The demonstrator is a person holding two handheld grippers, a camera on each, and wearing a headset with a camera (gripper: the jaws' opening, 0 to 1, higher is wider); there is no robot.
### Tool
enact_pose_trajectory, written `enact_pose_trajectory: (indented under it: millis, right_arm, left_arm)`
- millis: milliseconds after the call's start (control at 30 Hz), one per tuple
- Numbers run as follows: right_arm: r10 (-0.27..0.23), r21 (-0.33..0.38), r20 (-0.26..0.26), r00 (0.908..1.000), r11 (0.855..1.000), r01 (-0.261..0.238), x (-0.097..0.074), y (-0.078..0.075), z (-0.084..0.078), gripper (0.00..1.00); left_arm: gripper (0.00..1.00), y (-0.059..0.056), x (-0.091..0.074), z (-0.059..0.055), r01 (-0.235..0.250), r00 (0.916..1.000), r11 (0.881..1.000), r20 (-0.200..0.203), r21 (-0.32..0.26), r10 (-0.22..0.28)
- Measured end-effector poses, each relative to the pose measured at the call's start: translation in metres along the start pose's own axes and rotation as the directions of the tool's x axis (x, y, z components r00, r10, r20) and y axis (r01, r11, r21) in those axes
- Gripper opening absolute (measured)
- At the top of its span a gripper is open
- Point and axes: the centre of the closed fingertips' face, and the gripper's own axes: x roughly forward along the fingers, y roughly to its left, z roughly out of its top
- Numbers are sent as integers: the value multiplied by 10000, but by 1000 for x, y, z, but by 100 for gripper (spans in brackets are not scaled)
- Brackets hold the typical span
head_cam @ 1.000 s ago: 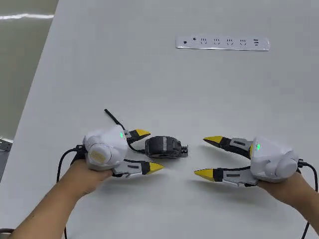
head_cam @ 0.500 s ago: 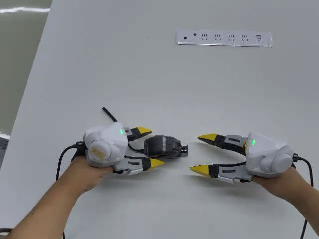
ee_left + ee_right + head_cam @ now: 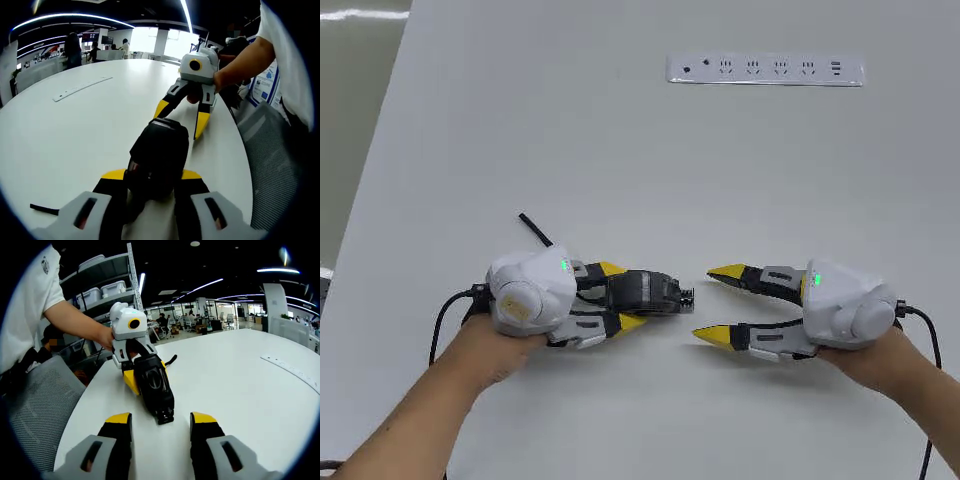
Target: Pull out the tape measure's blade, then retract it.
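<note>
A black tape measure (image 3: 648, 290) lies on the white table (image 3: 620, 150), its blade tip (image 3: 688, 296) pointing right with no blade drawn out. My left gripper (image 3: 620, 295) is shut on its body from the left, yellow fingertips (image 3: 629, 322) pressed to both sides. In the left gripper view the case (image 3: 160, 155) fills the gap between my jaws. My right gripper (image 3: 717, 303) stands open just right of the blade tip, not touching it. In the right gripper view the tape measure (image 3: 155, 382) lies just ahead of my open gripper (image 3: 161, 422), blade tip (image 3: 164, 416) nearest.
A white power strip (image 3: 765, 70) lies at the table's far side. The tape measure's black strap (image 3: 533, 228) trails behind my left gripper. A mesh chair (image 3: 35, 405) stands off the table edge, and shelves (image 3: 100, 290) with boxes rise behind.
My left gripper has slid forward and closed on the tape measure's body. My right gripper has moved left, closer to the blade tip, still open.
</note>
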Motion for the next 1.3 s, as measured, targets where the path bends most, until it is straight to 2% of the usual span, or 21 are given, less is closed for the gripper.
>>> enact_pose_trajectory:
  millis: [467,800,1300]
  right_arm:
    - [74,-73,-40,10000,9999,-74,3,0,-1,44]
    - [217,-263,-204,9996,9994,-222,11,0,-6,42]
    - [260,-679,-386,9989,9973,-286,20,-4,-12,32]
  left_arm:
    - [32,0,1,-1,88,9999,9999,-93,104,-87]
    - [31,0,1,-2,122,9998,9998,-139,185,-119]
    - [31,1,1,-3,126,9998,9997,-183,211,-122]
